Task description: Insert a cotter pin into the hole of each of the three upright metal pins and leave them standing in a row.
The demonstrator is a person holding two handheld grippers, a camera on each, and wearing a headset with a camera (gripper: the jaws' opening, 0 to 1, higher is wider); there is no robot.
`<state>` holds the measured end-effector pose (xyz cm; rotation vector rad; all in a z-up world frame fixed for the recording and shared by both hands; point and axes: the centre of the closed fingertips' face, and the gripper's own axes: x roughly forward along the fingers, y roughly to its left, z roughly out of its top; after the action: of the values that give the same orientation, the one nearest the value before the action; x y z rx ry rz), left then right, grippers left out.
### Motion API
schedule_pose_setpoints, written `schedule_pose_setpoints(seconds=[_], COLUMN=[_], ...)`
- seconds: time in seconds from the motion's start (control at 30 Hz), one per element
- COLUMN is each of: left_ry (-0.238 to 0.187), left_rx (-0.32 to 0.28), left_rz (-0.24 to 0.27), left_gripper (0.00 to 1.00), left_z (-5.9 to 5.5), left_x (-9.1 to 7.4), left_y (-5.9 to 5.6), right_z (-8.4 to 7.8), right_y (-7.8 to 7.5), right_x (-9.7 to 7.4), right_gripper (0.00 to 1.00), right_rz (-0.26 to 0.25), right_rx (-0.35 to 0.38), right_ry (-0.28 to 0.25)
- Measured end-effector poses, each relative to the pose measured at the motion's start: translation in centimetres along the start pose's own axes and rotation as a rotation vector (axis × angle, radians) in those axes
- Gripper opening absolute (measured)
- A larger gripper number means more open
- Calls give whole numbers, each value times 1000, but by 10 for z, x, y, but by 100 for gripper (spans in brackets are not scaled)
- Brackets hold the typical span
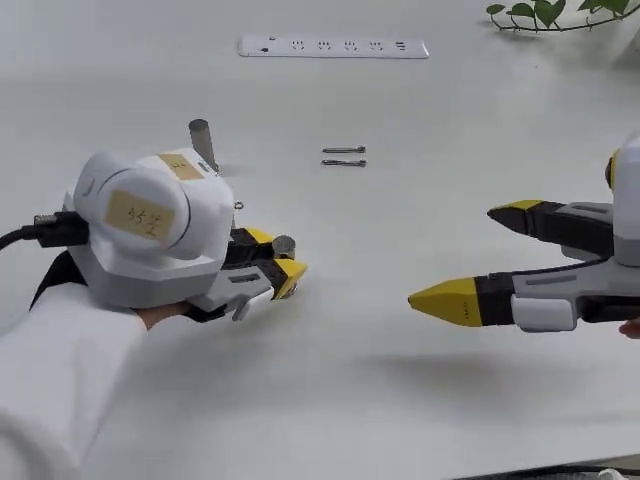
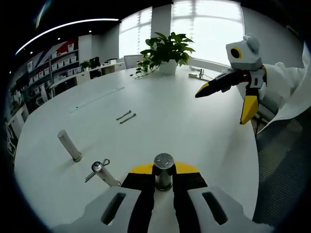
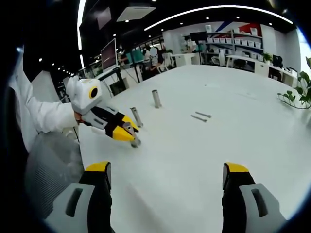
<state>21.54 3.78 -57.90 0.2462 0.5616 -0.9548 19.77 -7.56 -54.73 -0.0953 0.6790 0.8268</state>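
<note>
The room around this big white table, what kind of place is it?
Probably an open office or lab workroom: wall shelves stacked with boxes, a potted plant by large windows, and more desks further back.

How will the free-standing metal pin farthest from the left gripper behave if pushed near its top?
The far metal pin stands tall on a narrow base, so it would probably tip. Being round, it may roll on the smooth table.

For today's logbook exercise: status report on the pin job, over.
Left gripper shut on an upright pin. Right gripper open, empty. Two cotter pins loose on table; second pin fitted. No obstruction seen.
</note>
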Motion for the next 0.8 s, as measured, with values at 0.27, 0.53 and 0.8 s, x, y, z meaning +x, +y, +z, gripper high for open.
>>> schedule_pose_setpoints(seconds=[0.27,0.53,0.8], left_ry=[-27,-38,-24], left_rx=[0,19,40], left_rz=[-3,-2,-27], left_gripper=[10,11,25], left_z=[0,0,-3], left_x=[-1,-2,-10], left_y=[-1,-3,-7], right_z=[-1,-2,1], right_y=[0,2,5], right_x=[0,2,4], right_gripper=[93,93,93], right_rz=[-1,3,11], right_rx=[-1,1,-8], right_ry=[3,3,4])
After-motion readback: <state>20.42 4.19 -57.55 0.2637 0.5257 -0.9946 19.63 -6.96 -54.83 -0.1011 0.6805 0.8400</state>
